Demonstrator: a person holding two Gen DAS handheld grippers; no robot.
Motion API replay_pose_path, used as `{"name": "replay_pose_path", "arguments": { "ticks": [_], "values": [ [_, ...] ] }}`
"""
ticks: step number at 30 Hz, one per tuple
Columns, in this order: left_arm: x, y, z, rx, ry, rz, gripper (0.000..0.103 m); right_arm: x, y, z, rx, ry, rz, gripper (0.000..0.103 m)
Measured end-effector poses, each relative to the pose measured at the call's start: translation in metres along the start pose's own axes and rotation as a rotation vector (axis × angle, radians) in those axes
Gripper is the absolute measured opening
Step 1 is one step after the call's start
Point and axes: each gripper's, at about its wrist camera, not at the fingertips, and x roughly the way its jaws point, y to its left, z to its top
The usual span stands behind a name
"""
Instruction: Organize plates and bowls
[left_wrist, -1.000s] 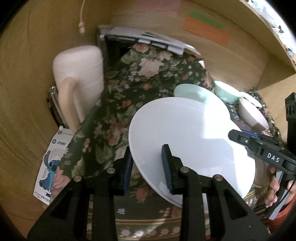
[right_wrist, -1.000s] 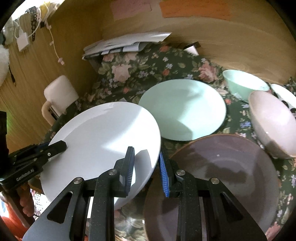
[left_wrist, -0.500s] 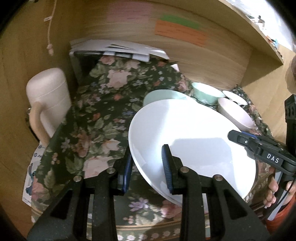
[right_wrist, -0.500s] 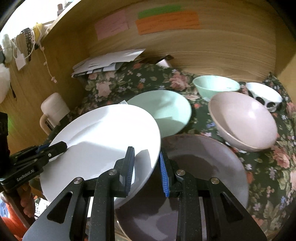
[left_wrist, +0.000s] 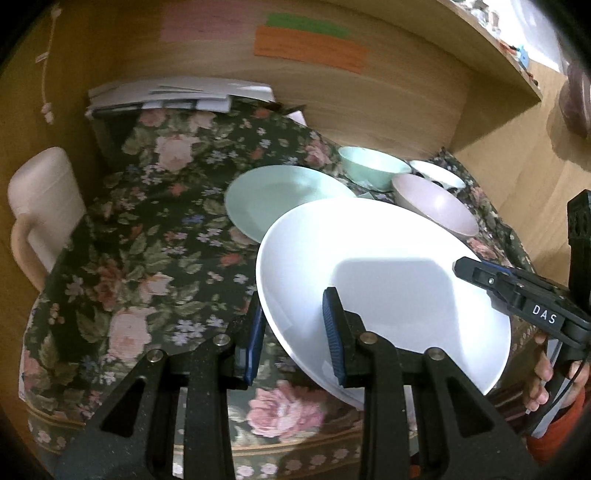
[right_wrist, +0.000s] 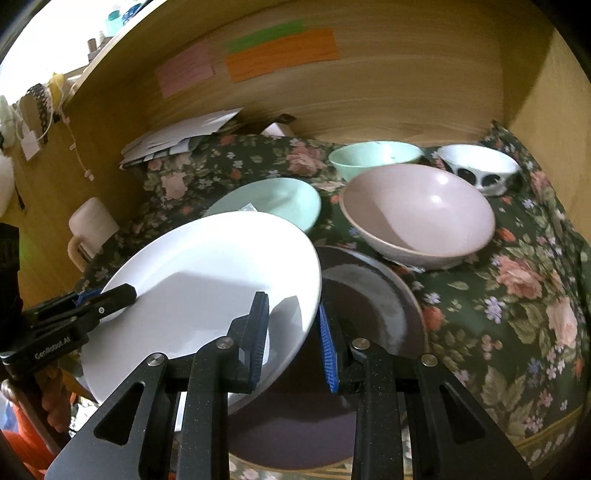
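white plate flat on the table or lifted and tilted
Lifted and tilted: the white plate is held at opposite rims by the left gripper and right gripper, above the dark plate.

White plate (left_wrist: 384, 266); mint plate (left_wrist: 280, 195); pink bowl (right_wrist: 417, 218); dark floral cloth (left_wrist: 147, 236).

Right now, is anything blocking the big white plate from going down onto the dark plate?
Nothing visible blocks it. The white plate, gripped at opposite edges by the left gripper and right gripper, hangs partly over the dark plate, whose visible top is bare. The pink bowl sits just behind it, close to its far rim.
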Motion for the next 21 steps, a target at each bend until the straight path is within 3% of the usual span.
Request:
{"name": "replay_pose_path", "arguments": {
  "ticks": [21],
  "values": [
    [0.039, -0.041, -0.008, 0.027, 0.096, -0.01, 0.031, -0.002, -0.047, -0.022, 0.085, 0.04, -0.005, 0.024]
  ]
}}
